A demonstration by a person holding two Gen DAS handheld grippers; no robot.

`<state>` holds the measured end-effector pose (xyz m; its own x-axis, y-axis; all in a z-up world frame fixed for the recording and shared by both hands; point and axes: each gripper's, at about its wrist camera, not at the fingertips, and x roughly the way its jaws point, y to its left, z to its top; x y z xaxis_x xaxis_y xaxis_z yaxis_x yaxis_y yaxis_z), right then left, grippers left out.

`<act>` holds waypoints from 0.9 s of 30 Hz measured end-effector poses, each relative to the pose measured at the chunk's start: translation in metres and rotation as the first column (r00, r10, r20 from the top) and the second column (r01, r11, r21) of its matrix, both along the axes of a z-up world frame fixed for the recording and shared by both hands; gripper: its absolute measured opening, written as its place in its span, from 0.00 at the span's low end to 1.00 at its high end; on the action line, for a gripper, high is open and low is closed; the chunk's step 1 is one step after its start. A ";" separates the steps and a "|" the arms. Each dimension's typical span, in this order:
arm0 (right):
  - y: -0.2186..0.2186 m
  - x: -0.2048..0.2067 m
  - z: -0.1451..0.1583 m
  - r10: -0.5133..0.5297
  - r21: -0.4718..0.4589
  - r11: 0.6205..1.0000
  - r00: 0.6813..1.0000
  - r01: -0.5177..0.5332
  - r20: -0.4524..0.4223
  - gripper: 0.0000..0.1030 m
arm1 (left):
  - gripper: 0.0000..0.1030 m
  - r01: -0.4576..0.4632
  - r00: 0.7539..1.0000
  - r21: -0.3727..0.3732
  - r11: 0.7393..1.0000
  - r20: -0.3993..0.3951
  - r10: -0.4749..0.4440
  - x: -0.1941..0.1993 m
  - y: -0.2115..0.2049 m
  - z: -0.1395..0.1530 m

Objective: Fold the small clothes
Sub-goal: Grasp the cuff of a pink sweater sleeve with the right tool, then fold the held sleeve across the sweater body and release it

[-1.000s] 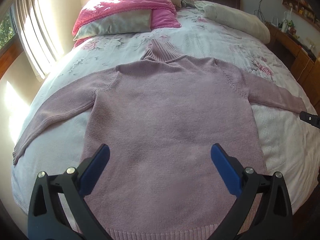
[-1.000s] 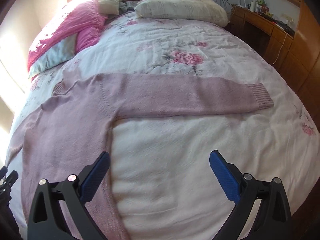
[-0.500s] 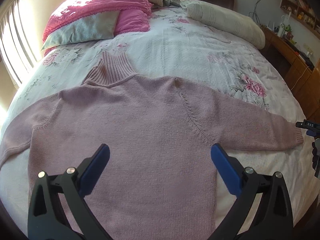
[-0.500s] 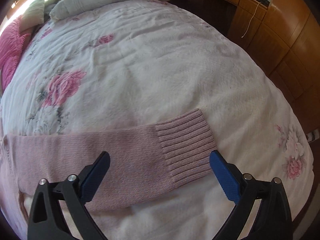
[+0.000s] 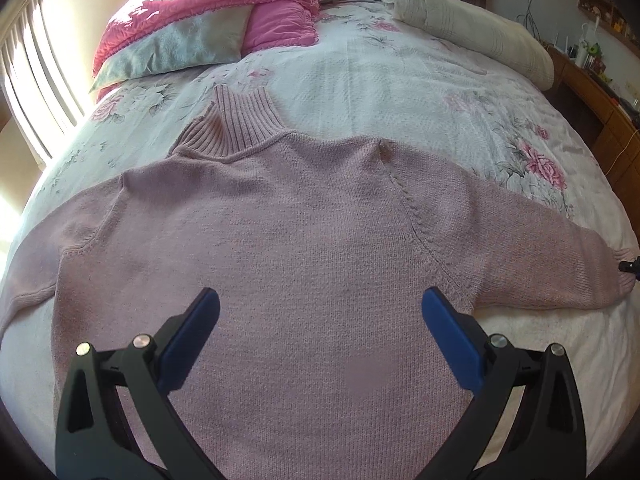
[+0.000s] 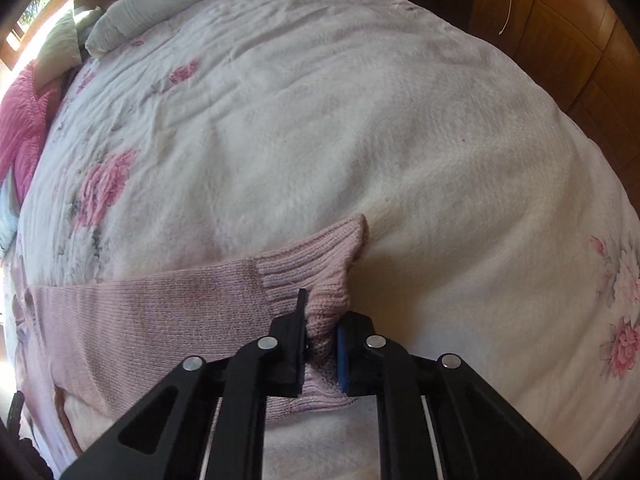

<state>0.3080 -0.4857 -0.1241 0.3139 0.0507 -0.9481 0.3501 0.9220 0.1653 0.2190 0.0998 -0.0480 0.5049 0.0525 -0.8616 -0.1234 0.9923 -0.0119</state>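
A home bedroom — a bed (image 5: 400,92) with floral bedspread, pink pillows (image 5: 224,4), curtained window (image 5: 28,64), wooden cabinets (image 6: 568,40).

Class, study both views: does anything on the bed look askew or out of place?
Only the sweater's cuff: it is bunched and lifted where the right gripper pinches it. The rest lies flat on the bed.

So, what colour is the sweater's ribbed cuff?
Dusty pink, like the whole sweater; the cuff shows best in the right wrist view.
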 end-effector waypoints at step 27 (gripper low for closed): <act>0.364 0.006 0.060 0.517 0.085 0.830 0.818 -0.551 0.253 0.11 | 0.97 -0.093 0.995 0.018 0.995 -0.026 0.094 -0.035 0.110 -0.005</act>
<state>0.3144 -0.1214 -0.0637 0.3859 0.4023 -0.8302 -0.2496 0.9119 0.3259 0.1837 0.2099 -0.0532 0.4740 0.1129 -0.8733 -0.2159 0.9764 0.0090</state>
